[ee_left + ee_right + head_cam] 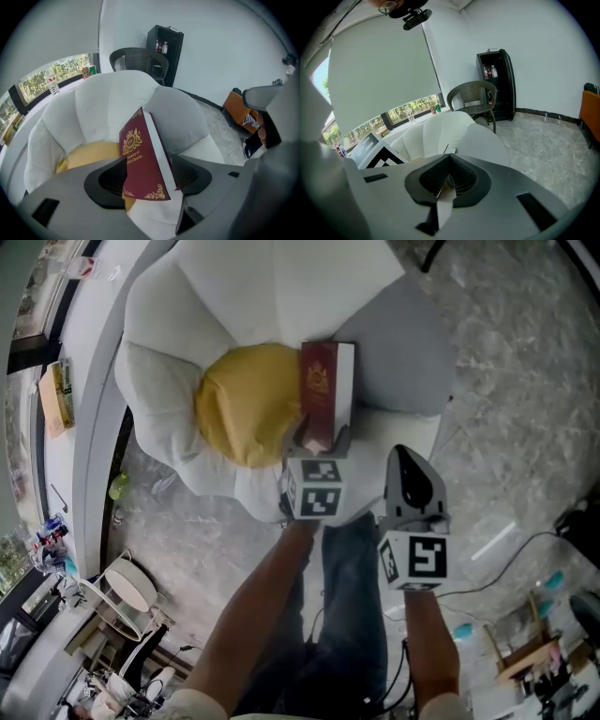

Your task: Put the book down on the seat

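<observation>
A dark red book with gold print stands on its edge on the white armchair's seat. It tilts against a yellow cushion. My left gripper is at the book's near end. Its jaws stand wide open on either side of the book, and the pads do not seem to press on it. My right gripper hangs to the right of the book, off the seat's front, with its jaws shut on nothing.
A grey cushion leans in the armchair behind the book. Beyond the armchair stand a dark wicker chair and a black cabinet. The person's legs are in front of the seat. A cable lies on the marble floor.
</observation>
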A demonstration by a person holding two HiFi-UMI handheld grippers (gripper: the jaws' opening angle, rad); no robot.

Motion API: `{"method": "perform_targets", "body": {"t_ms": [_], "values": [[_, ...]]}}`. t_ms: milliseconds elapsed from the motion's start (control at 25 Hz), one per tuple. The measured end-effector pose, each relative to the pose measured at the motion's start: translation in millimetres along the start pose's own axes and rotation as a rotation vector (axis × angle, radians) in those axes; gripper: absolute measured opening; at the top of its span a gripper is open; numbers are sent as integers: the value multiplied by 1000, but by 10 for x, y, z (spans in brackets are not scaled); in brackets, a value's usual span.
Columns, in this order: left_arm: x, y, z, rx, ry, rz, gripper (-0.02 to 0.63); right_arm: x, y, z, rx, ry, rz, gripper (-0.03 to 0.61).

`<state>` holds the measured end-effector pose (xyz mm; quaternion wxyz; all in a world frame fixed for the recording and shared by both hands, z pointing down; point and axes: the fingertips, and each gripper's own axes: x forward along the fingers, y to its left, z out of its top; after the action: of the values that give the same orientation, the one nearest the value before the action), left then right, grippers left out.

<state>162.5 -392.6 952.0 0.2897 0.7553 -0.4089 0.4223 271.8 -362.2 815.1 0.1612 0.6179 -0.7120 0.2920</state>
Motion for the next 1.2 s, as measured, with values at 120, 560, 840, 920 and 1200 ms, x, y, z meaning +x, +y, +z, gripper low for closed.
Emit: {"method": "perform_targets", "body": {"t_ms": [120,560,840,920,1200], "values": [[-146,95,85,-37,-35,16,299,-34,80,108,-16,-11,1,2],[-1122,461,403,-83,-138,14,129,-373,680,775,-71,-62,4,2],[-2289,713,867,-87,-355,-12,9,-822,1275,1431,-87,-110,27,2],[-2678,802,1001,-62,-426,-8,8,-981,1477,1649,-72,-138,44,2],[-4160,1081,1431,24,-654,20,6,-1619,2213,2428,-144,-251,74,2]]}}
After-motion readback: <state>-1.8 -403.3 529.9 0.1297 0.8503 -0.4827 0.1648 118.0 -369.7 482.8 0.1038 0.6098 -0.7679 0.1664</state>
